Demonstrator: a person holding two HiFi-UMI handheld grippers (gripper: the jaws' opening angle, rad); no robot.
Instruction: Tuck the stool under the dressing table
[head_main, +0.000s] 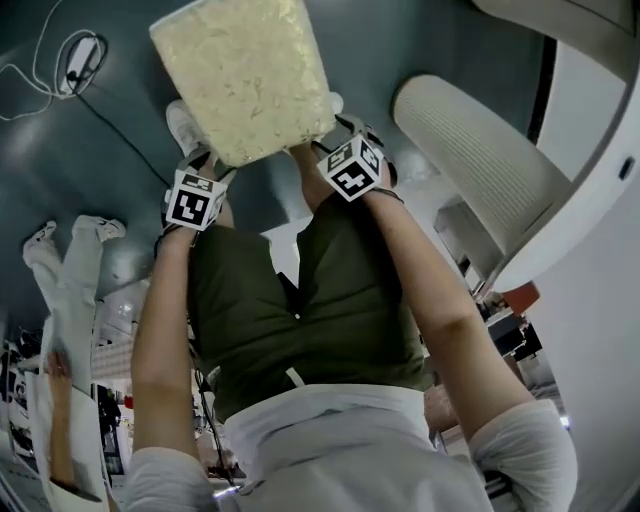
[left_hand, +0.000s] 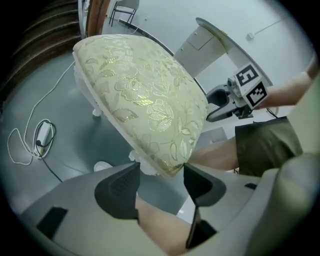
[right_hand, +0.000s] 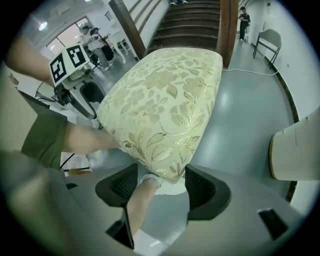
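Now both arms stretch down, left gripper (left_hand: 161, 172) and right gripper (right_hand: 161, 175) pointing steeply at the stool (head_main: 245, 75), jaws wide apart astride its cushion corners, not clamping.

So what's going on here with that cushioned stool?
A person leans over the stool with a pair of tongs in each hand. The left tongs and the right tongs each straddle a near corner of its cream floral cushion. Both sets of jaws are open and not clamped on it. The stool stands on the grey floor and is not gripped yet.
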